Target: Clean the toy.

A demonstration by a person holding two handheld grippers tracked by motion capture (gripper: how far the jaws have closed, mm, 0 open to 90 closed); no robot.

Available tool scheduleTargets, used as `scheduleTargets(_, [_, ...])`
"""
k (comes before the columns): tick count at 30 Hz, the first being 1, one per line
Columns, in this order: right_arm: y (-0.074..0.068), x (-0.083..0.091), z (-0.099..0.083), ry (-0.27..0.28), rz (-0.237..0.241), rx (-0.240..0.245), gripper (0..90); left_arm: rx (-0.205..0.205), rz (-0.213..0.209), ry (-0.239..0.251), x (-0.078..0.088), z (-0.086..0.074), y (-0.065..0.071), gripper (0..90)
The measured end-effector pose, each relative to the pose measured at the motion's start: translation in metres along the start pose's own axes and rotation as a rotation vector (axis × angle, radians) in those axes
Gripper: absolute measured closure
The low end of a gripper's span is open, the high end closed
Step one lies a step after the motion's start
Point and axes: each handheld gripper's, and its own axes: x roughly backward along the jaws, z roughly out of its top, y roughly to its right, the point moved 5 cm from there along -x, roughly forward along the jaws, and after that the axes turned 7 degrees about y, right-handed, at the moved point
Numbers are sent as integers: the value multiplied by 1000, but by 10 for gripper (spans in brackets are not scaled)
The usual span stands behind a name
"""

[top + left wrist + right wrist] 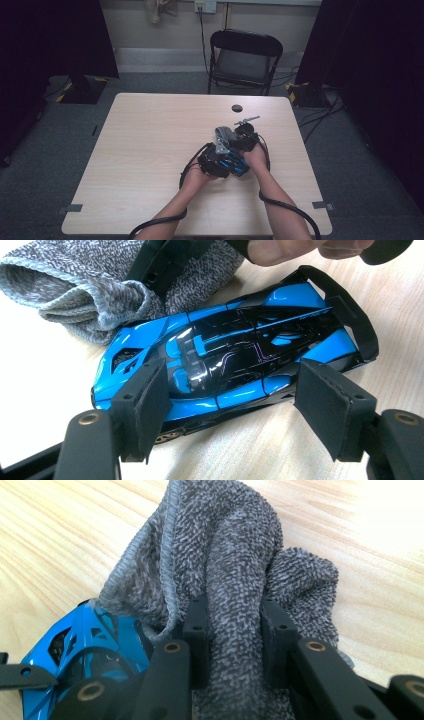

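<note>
Step in hand: wiping the toy car, judged from the cloth brought to its body.
Left gripper [235,405]: jaws bracket the blue toy car [230,352] on both flanks; the pads appear to rest on it, steadying it on the surface [400,310].
Right gripper [235,640]: jaws pinch a bunched fold of the grey cloth [235,570].
Cloth position: just beyond the left gripper, touching the car's nose.
Next move: drag the cloth along the car's roof while the left gripper keeps it steady.

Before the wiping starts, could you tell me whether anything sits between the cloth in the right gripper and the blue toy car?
Nothing visible does. The cloth, pinched in the right gripper, hangs right beside the toy car, which lies between the left gripper jaws.
</note>
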Motion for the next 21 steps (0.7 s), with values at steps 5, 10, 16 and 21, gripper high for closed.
scheduleTargets(5, [0, 2, -3, 4, 6, 10, 703, -12, 4, 1, 0, 0, 0, 297])
scheduleTargets(10, [1, 6, -6, 0, 16, 23, 704, -4, 4, -3, -1, 0, 1, 297])
scheduleTargets(16, [5, 13, -11, -6, 29, 28, 704, -6, 4, -5, -1, 1, 1, 298])
scheduleTargets(21, [8, 20, -17, -13, 32, 36, 703, -6, 5, -6, -1, 1, 1, 298])
